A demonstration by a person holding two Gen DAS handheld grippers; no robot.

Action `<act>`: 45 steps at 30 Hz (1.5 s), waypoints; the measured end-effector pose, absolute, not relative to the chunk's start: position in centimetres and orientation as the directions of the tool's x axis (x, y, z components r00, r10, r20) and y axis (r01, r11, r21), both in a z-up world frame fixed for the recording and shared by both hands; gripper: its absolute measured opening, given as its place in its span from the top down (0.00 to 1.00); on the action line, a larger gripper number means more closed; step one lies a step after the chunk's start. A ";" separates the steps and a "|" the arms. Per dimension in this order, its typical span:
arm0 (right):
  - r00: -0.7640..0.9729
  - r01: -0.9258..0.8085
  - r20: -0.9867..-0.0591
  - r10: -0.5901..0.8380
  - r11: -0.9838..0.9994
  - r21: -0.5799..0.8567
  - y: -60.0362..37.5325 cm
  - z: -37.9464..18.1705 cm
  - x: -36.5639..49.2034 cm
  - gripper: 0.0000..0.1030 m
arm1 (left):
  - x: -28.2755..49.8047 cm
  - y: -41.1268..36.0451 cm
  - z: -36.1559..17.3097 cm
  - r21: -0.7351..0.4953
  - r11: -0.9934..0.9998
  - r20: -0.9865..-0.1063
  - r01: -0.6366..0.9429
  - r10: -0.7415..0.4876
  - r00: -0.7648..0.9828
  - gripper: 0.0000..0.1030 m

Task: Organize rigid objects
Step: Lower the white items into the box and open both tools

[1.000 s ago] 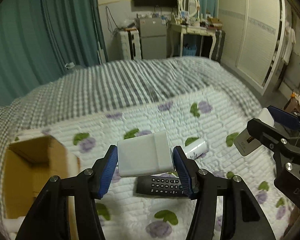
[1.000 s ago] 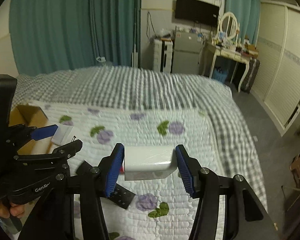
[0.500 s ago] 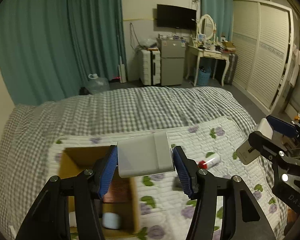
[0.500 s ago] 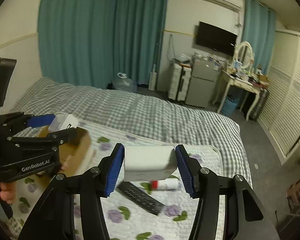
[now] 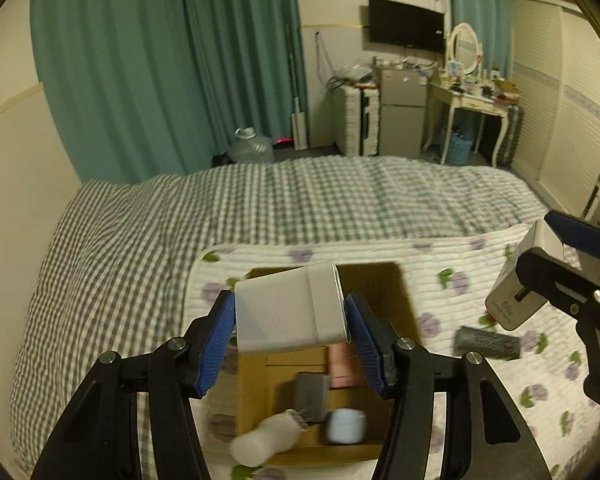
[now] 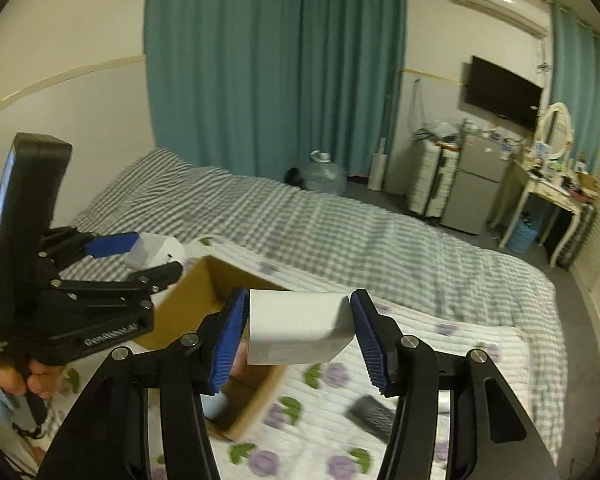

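Note:
My left gripper [image 5: 290, 336] is shut on a white rectangular box [image 5: 288, 312] and holds it above an open cardboard box [image 5: 376, 292] on the bed. Inside the cardboard box lie a white bottle [image 5: 264, 442], a grey block [image 5: 310, 400], a pale blue jar [image 5: 346, 426] and a pink item [image 5: 342, 364]. My right gripper [image 6: 298, 338] is shut on a white charger-like box [image 6: 296, 326], just right of the cardboard box [image 6: 192, 304]. It shows at the right of the left wrist view [image 5: 518, 292].
A black remote [image 5: 486, 342] lies on the floral quilt [image 5: 460, 264] right of the cardboard box; it also shows in the right wrist view [image 6: 370, 416]. Grey checked bedding [image 5: 300, 208] covers the far bed. Curtains, a fridge and a dressing table stand beyond.
Both grippers have swung left with their white boxes. The cardboard box now lies directly under the left gripper, and the remote has shifted to the right of the views.

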State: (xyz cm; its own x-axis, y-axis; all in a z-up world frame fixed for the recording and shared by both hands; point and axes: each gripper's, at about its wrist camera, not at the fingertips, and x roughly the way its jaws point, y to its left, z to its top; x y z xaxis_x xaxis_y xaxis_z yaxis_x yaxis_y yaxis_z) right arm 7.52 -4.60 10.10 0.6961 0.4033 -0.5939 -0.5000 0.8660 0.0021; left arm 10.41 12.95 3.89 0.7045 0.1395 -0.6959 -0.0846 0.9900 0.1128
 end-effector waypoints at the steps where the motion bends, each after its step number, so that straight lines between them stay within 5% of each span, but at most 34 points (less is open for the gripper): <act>1: 0.686 -0.512 -0.598 0.414 0.859 0.007 -3.6 9.7 7.9 0.49 | 10.7 13.5 3.3 0.114 0.989 -0.702 -0.089 0.144 0.697 0.44; 16: 0.569 -0.517 -0.708 0.419 0.851 0.087 3.1 0.9 16.1 0.49 | 14.2 15.4 -5.9 0.108 0.992 -0.800 -0.060 0.122 0.588 0.44; 29: 0.549 -0.480 -0.736 0.395 0.870 0.109 3.9 -3.0 18.8 0.48 | 14.8 14.1 -5.9 0.143 0.989 -0.774 -0.022 0.126 0.620 0.42; 32: 0.571 -0.466 -0.705 0.420 0.873 0.143 2.5 -1.3 18.8 0.26 | 14.9 14.0 -5.6 0.129 0.991 -0.799 -0.032 0.123 0.588 0.41; 45: 0.736 -0.363 -0.595 0.323 0.930 0.055 -9.4 8.8 14.2 0.09 | 11.6 7.6 4.4 0.111 0.993 -0.707 -0.038 0.106 0.700 0.34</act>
